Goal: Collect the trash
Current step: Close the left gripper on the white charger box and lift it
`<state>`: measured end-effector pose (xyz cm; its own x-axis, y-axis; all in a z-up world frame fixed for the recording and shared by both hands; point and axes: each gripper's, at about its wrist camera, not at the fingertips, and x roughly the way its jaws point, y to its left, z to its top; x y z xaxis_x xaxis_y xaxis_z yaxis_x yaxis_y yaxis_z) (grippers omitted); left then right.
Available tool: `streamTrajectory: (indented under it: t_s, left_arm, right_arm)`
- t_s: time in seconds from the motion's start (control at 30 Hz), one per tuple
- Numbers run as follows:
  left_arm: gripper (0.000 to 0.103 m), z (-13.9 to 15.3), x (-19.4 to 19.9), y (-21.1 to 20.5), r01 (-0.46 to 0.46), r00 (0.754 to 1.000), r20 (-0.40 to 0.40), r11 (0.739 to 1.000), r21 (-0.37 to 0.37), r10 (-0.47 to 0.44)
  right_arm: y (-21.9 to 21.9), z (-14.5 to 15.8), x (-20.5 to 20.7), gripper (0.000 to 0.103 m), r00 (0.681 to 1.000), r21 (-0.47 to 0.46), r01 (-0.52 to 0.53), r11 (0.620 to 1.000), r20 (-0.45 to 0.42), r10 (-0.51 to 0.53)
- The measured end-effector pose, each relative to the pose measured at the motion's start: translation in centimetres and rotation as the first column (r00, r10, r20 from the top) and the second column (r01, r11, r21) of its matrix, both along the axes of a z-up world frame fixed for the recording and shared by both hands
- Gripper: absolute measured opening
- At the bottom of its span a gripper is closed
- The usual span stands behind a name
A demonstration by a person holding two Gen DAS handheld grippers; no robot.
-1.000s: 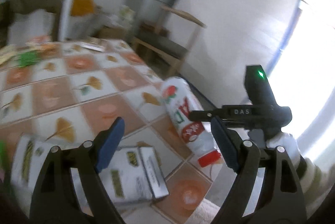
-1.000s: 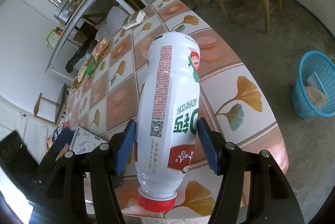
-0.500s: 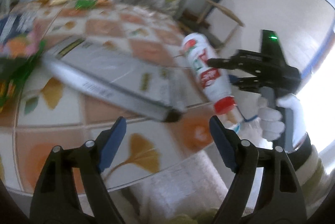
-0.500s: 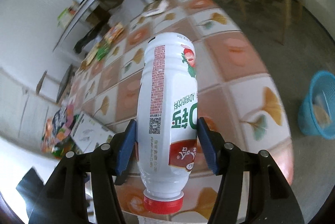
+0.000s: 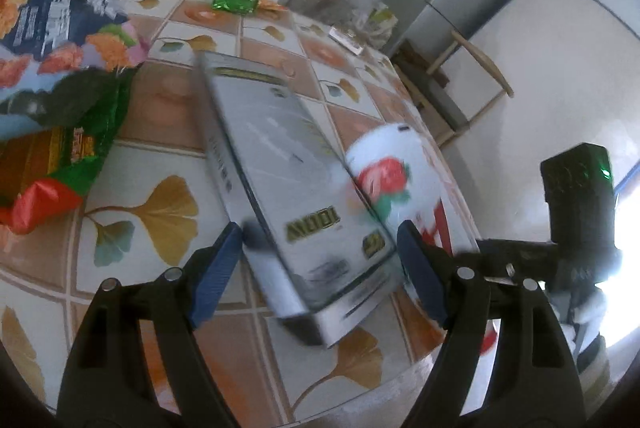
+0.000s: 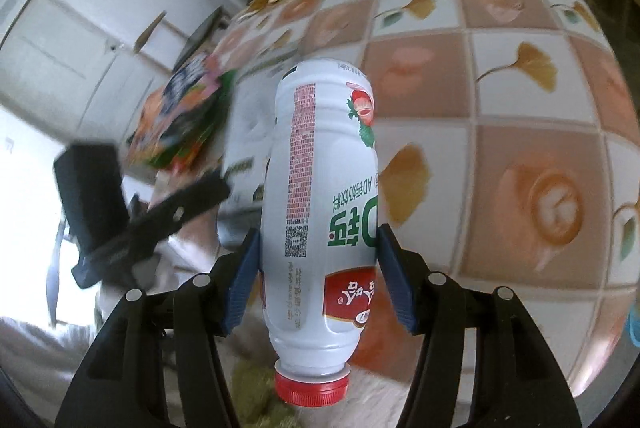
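The right gripper (image 6: 318, 278) has its jaws clenched on the white bottle (image 6: 320, 203), red cap nearest the camera. The left gripper (image 5: 320, 268) has its jaws released, straddling the silver box's (image 5: 288, 179) near end on the table (image 5: 152, 163).

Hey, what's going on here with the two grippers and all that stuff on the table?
A person is collecting trash from a tiled table. The right gripper is clamped on a white drink bottle, red cap toward the camera. The left gripper is open, its fingers either side of the near end of a flat grey box. Snack bags lie beyond.
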<state>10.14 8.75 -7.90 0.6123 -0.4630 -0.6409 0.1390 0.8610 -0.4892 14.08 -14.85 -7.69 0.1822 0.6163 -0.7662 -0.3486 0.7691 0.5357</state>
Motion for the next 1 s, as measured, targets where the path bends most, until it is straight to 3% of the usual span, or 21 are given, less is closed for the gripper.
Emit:
streamTrajectory:
  t_s: [0.13, 0.3, 0.47, 0.53, 0.8, 1.0]
  left_arm:
    - [0.077, 0.6, 0.4, -0.6, 0.017, 1.000, -0.009, 0.999, 0.030, -0.017]
    - [0.080, 1.7, 1.5, -2.3, 0.004, 1.000, -0.019, 0.987, 0.162, -0.001]
    - [0.087, 1.2, 4.2, -3.0, -0.017, 0.990, -0.134, 0.982, 0.188, 0.043]
    - [0.087, 1.2, 5.2, -3.1, -0.026, 0.988, -0.143, 0.984, 0.174, 0.051]
    - [0.088, 0.3, 7.6, -4.3, -0.075, 0.978, -0.170, 0.963, 0.258, 0.122]
    - [0.090, 0.1, 8.6, -5.6, -0.085, 0.981, -0.138, 0.943, 0.321, 0.136]
  right_arm:
    - [-1.0, 0.2, -1.4, 0.057, 1.000, 0.040, 0.019, 0.999, -0.011, -0.018]
    - [-4.5, 1.7, -2.0, 0.057, 0.983, -0.005, 0.169, 0.986, 0.068, -0.168]
    - [-6.3, 2.2, -1.4, 0.057, 0.949, -0.056, 0.297, 0.953, 0.130, -0.288]
    - [-6.3, 2.1, -1.4, 0.057, 0.943, -0.063, 0.312, 0.948, 0.141, -0.301]
    - [-6.5, 1.0, -1.1, 0.057, 0.930, -0.075, 0.351, 0.933, 0.144, -0.338]
    - [-6.8, 0.5, -0.9, 0.057, 0.922, -0.043, 0.373, 0.927, 0.131, -0.365]
